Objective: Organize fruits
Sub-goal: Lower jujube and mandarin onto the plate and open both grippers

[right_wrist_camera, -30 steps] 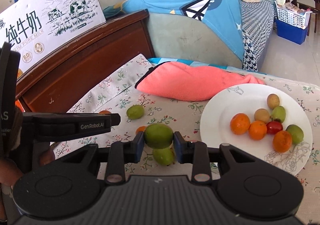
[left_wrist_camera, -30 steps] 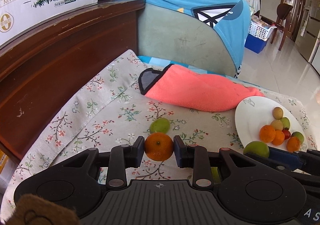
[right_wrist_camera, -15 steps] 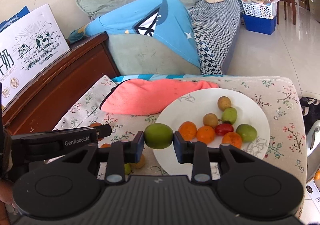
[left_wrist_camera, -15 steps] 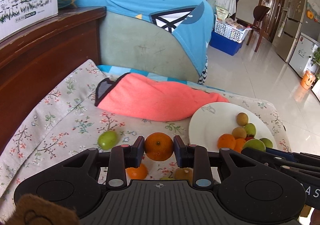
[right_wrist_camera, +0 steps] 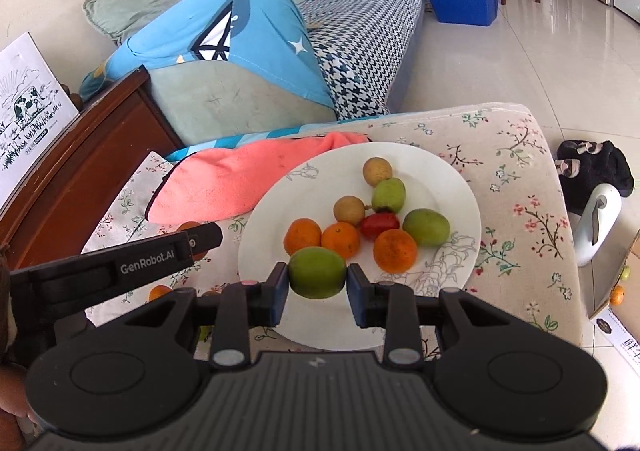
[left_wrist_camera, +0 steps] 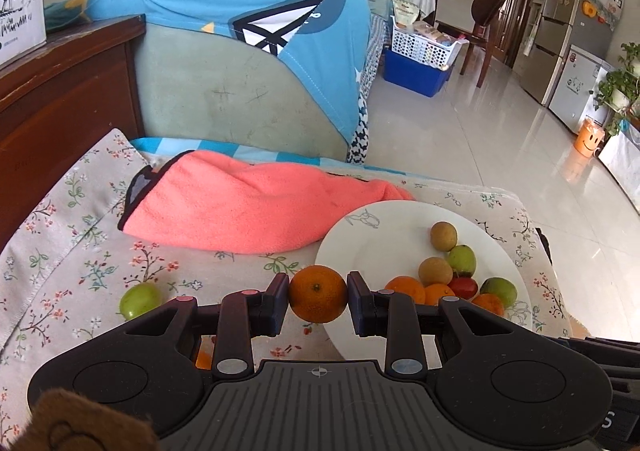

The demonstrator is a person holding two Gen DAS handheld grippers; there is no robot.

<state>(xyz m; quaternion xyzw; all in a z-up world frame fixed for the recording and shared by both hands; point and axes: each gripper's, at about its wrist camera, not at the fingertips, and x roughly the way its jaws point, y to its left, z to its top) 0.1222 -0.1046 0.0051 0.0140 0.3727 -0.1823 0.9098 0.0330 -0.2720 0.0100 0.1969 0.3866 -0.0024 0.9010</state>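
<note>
My left gripper is shut on an orange tangerine, held just left of the white plate's near rim. My right gripper is shut on a green fruit above the near part of the white plate. The plate holds several fruits: oranges, green ones, a red one and brown ones. One green fruit lies loose on the floral cloth at left. An orange lies partly hidden under the left gripper's body.
A pink towel lies folded behind the plate. A dark wooden headboard borders the left, and a sofa with a blue cushion stands behind. The cloth's right edge drops to tiled floor, where black slippers lie.
Both grippers have swung to the right with their fruits: the tangerine now hangs by the plate's rim, and the green fruit has come over the plate.
</note>
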